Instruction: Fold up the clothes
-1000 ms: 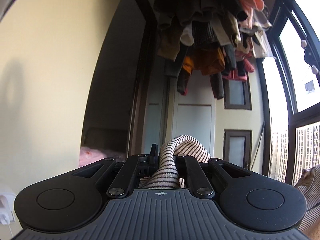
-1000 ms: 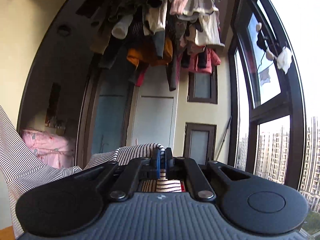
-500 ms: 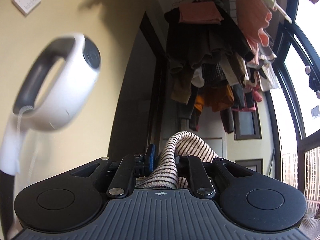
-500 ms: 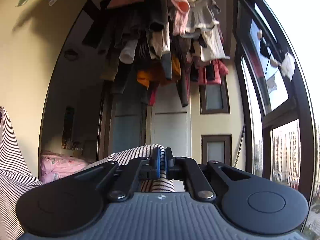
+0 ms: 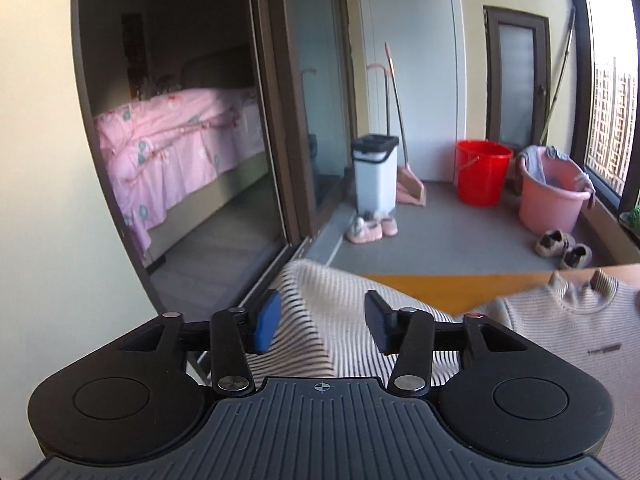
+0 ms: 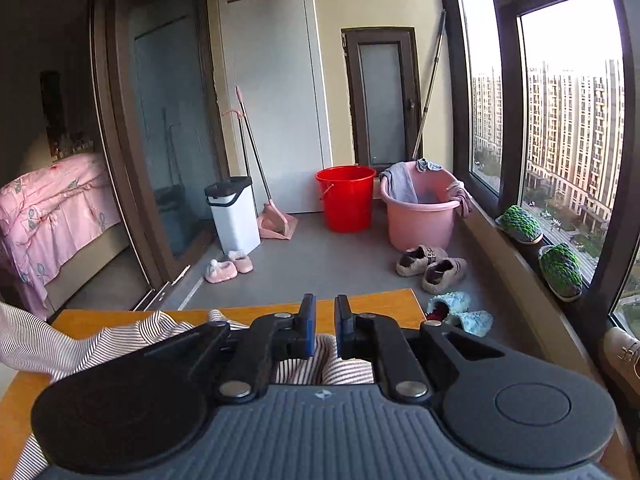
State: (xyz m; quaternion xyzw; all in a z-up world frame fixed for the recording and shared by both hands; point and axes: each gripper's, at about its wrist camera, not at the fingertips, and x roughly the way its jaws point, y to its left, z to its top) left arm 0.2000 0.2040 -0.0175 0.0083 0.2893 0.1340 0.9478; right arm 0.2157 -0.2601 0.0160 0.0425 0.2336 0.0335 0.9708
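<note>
A cream striped sweater (image 5: 552,332) with a ribbed collar lies on the orange table (image 5: 436,286). In the left wrist view my left gripper (image 5: 320,320) is open, its jaws wide apart, with a fold of the sweater lying loose between them. In the right wrist view my right gripper (image 6: 322,326) has its jaws a small gap apart above the striped sweater (image 6: 120,336), gripping nothing. The sweater spreads left across the table (image 6: 384,300).
Beyond the table's far edge is a balcony floor with a white bin (image 6: 234,216), a red bucket (image 6: 346,196), a pink tub (image 6: 420,208), a dustpan and several slippers. A glass sliding door (image 5: 288,112) stands on the left, windows on the right.
Both grippers were raised, shut on the sweater and pointing at hanging clothes. They have come down to the table and both have opened, letting the sweater go.
</note>
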